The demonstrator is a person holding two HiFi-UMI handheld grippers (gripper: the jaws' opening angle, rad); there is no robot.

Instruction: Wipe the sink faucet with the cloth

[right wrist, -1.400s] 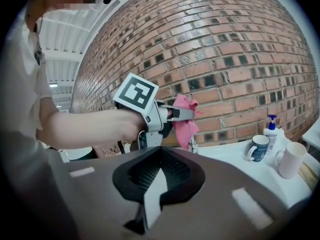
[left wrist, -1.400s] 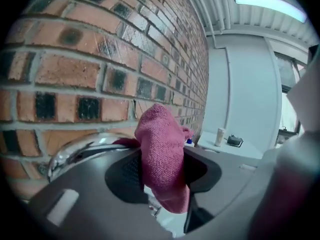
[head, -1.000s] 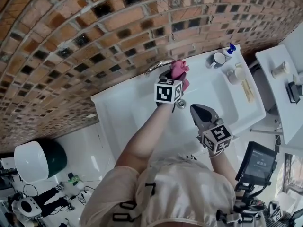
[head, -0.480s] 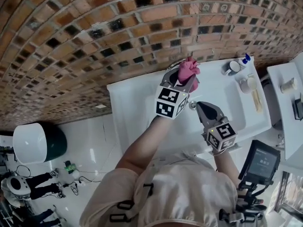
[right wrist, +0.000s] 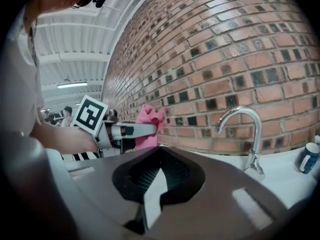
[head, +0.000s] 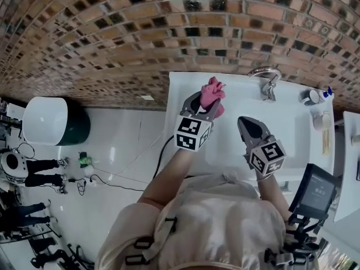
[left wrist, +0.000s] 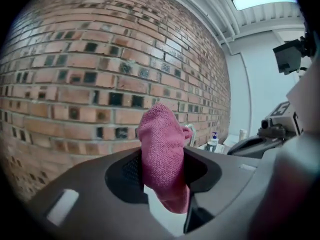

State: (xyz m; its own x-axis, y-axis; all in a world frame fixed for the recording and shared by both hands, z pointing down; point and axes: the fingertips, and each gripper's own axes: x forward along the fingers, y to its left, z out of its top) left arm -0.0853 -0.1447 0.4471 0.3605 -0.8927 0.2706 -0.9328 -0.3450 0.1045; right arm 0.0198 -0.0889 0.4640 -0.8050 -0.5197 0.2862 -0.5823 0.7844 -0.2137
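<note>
Pink terry cloth [left wrist: 161, 154] is pinched between the jaws of the left gripper [left wrist: 162, 166]. They are closed on its middle, so a rounded bunch stands up above the tips and a shorter tail hangs below them. The weave looks nubbly and the cloth is crumpled rather than folded flat.

In the head view the left gripper [head: 205, 103] is held out on a bare, extended forearm. Its marker cube [head: 191, 133] sits behind the jaws, which point toward the brick wall [head: 169, 27] over the white sink [head: 185, 94]. The right gripper [head: 243, 122] is held just beside it, also pointing at the wall. In its own view the jaws of the right gripper [right wrist: 157, 176] are drawn together with nothing between them.

Ahead of the left jaws and off to their right stands the chrome faucet [head: 267, 75], well apart from the cloth. The left gripper view shows only a sliver of its arc, peeking out just behind the cloth's right edge. A soap bottle [left wrist: 213, 140] is farther right.

The right gripper view shows the whole curved spout of the faucet [right wrist: 250, 134] beyond its jaws and to their right. Beyond and to their left, the other gripper holds the cloth [right wrist: 150, 126] in the air.
</note>
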